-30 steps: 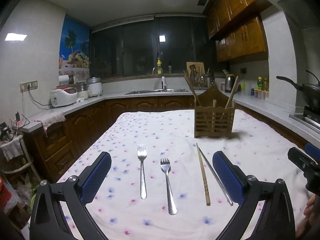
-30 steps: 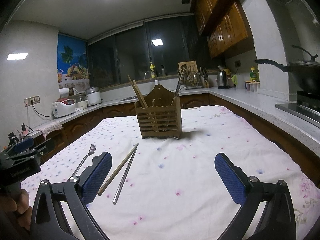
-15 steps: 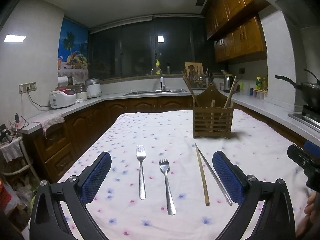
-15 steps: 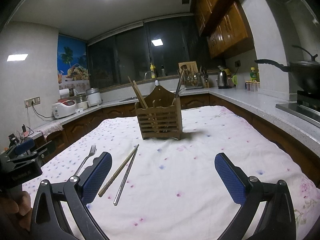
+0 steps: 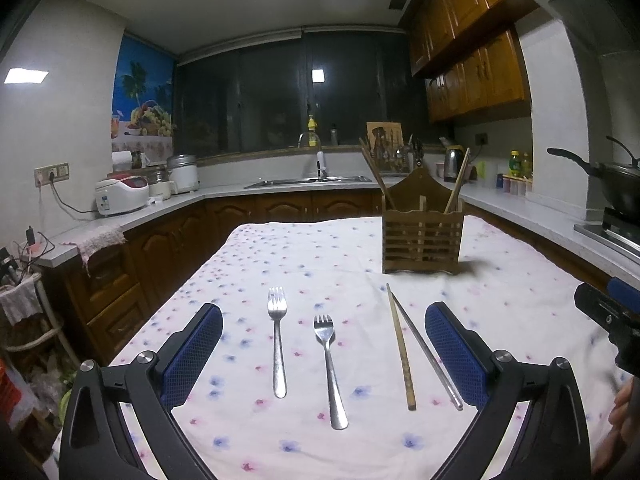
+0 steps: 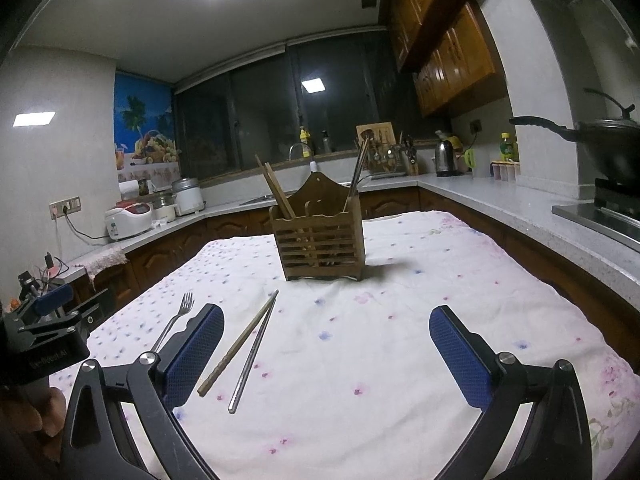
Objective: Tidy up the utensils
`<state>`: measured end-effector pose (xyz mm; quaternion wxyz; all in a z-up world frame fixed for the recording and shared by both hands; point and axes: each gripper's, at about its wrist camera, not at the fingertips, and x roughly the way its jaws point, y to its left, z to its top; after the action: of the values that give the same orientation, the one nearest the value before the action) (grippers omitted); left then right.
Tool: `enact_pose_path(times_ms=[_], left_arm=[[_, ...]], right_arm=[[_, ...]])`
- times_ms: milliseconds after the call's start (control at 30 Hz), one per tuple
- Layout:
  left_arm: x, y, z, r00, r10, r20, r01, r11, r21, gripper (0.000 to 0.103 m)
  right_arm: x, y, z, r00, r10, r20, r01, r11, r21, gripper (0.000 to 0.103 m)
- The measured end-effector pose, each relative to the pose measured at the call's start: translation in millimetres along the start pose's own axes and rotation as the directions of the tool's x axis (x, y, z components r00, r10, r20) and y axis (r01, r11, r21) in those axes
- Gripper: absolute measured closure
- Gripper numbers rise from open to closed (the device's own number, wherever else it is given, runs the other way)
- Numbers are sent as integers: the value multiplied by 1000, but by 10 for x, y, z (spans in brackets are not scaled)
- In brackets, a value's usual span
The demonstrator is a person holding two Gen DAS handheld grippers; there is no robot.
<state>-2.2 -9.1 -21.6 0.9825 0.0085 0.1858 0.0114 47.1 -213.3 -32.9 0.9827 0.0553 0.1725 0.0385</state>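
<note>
Two metal forks lie side by side on the flowered tablecloth: the left fork [image 5: 277,340] and the right fork [image 5: 329,368]. A wooden chopstick [image 5: 400,350] and a metal chopstick [image 5: 426,354] lie to their right; both show in the right wrist view, wooden chopstick [image 6: 238,344] and metal chopstick [image 6: 254,350]. A wooden utensil holder [image 5: 422,236] with chopsticks in it stands beyond, also in the right wrist view [image 6: 320,242]. My left gripper [image 5: 322,346] is open above the forks. My right gripper [image 6: 326,356] is open and empty, right of the chopsticks.
The table [image 5: 520,280] sits inside a U-shaped kitchen counter [image 5: 160,204] with a rice cooker [image 5: 122,194], a sink [image 5: 308,179] and a kettle [image 6: 444,158]. A wok [image 6: 608,144] stands on the stove at the right. One fork [image 6: 176,318] shows beside my right gripper's left finger.
Both grippers have drifted slightly; the view of the table shifts a little. Nothing on the table has moved.
</note>
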Motion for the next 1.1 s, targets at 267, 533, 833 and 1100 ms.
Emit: enact_pose_path(times_ms=[267, 533, 833, 1100], left_arm=[[-1, -15, 0, 1000, -1, -3, 1, 1000, -1, 1], [15, -27, 5, 1000, -6, -10, 6, 1000, 2, 1], [34, -31, 13, 1000, -11, -13, 11, 1000, 3, 1], [54, -37, 15, 1000, -16, -21, 16, 1000, -5, 1]], right_arm=[[-10, -11, -6, 1000, 0, -1, 0, 1000, 3, 0], [4, 5, -15, 1000, 0, -4, 0, 1000, 8, 0], [9, -11, -11, 1000, 0, -3, 0, 1000, 7, 0], [17, -6, -11, 1000, -1, -5, 1, 1000, 8, 0]])
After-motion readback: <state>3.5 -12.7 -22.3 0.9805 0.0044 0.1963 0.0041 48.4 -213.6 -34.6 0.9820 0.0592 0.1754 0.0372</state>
